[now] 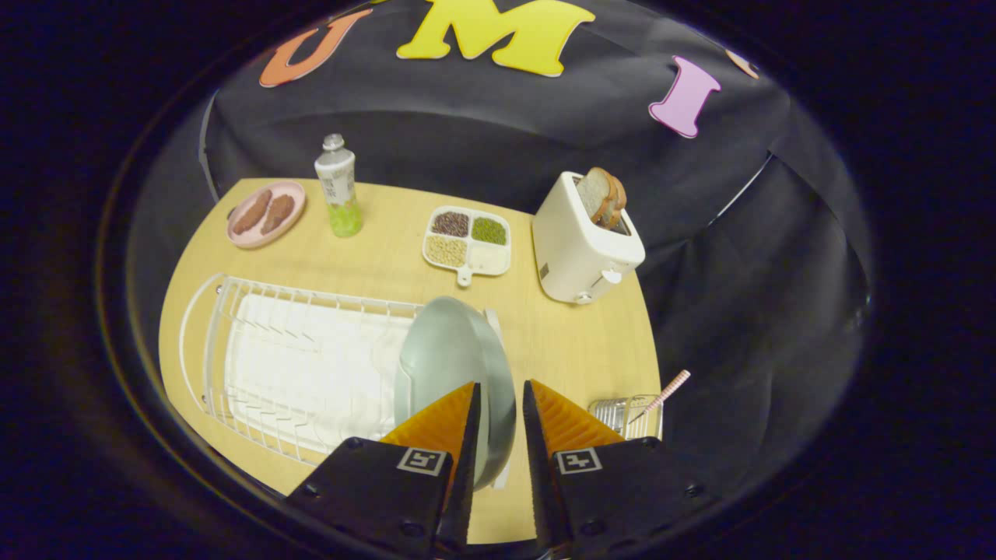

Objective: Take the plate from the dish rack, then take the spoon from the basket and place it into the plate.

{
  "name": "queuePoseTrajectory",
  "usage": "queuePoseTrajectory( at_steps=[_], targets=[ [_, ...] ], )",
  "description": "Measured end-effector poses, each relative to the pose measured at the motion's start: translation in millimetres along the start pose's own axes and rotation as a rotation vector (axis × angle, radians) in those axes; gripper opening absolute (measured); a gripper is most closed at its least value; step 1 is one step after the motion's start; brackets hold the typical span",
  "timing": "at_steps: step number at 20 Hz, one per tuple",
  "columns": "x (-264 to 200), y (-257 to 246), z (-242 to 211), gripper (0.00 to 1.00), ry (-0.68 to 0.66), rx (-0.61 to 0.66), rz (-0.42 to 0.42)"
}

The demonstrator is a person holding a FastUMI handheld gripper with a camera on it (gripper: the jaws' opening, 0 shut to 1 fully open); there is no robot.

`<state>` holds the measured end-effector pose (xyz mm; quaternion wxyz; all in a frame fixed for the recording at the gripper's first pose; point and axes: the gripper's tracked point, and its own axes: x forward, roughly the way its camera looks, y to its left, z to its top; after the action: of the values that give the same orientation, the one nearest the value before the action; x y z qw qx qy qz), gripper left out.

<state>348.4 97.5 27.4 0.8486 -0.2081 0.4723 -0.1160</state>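
A pale grey-green plate (447, 358) stands on edge at the right end of the white wire dish rack (233, 350). My gripper (500, 385) is over it from above, fingers drawn close together with the plate's right rim between them; both fingers look pressed on the rim. The plate still sits in the rack. To the right of the fingers, a small wire basket (615, 412) at the table's edge holds a spoon (668, 390) with a pink striped handle sticking up and out.
On the wooden table (576, 342) beyond the rack stand a white toaster (580, 249) with bread, a divided dish of grains (467, 241), a bottle (337, 187) and a pink plate with food (264, 211). Bare wood lies between rack, toaster and basket.
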Motion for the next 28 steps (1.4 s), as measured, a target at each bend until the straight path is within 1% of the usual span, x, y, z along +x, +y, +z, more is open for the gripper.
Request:
queuePoseTrajectory(
  at_steps=[1,2,4,6,10,13,17,20,22,25,28],
  targets=[
    [2.1,1.9,-0.2,0.34,0.021,-0.019,-0.001],
    [5.2,5.7,0.3,0.32,0.040,-0.020,-0.002],
    [7.6,2.2,-0.2,0.26,0.068,-0.021,-0.033],
    [4.2,6.8,0.6,0.24,0.069,-0.020,-0.036],
    [-4.9,14.0,-0.7,0.18,0.035,-0.015,-0.132],
    [-13.7,23.8,0.6,0.17,0.000,-0.025,-0.202],
    [-25.7,29.8,3.3,0.17,-0.058,-0.023,-0.275],
    [-37.7,25.6,6.5,0.17,-0.109,-0.010,-0.340],
    [-47.6,20.1,4.5,0.17,-0.146,0.008,-0.368],
    [-65.5,14.9,-6.8,0.17,-0.185,0.035,-0.353],
    [-87.7,8.5,-30.4,0.17,-0.228,0.063,-0.287]
  ],
)
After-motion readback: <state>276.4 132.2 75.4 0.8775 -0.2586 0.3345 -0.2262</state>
